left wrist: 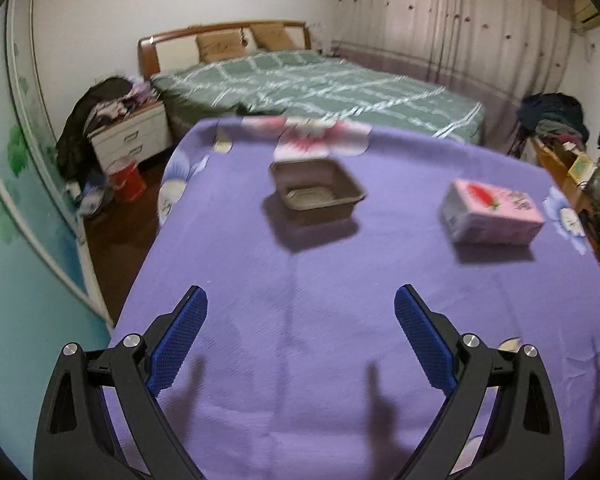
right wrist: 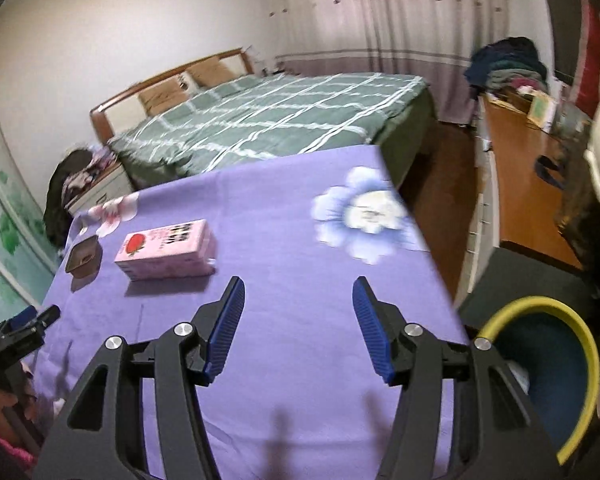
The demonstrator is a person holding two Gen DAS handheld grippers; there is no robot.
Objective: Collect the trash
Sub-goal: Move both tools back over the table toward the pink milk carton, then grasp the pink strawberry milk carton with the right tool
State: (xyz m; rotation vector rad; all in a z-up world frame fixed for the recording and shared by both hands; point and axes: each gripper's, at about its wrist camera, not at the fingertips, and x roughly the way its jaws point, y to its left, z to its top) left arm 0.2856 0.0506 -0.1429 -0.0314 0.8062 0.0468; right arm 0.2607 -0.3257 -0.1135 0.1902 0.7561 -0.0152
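Low in each frame, both claws hover over the purple cloth (left wrist: 300, 320): the left gripper (left wrist: 300, 312) spread wide and empty, the right gripper (right wrist: 298, 308) half apart, also empty. Mid-frame in the left view sits a brown tray (left wrist: 318, 190), square and shallow, blurred. Right of it lies a pink carton (left wrist: 492, 212) with a red strawberry print. Beyond, a green checked bed (left wrist: 320, 84).

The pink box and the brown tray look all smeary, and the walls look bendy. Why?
Left wrist view: the pink box and brown tray are smeared by motion blur, while the left gripper stays sharp. Right wrist view: the flower print blurs too. Both views: the fisheye lens bends the walls, and gripper shadows fall on the purple cloth.
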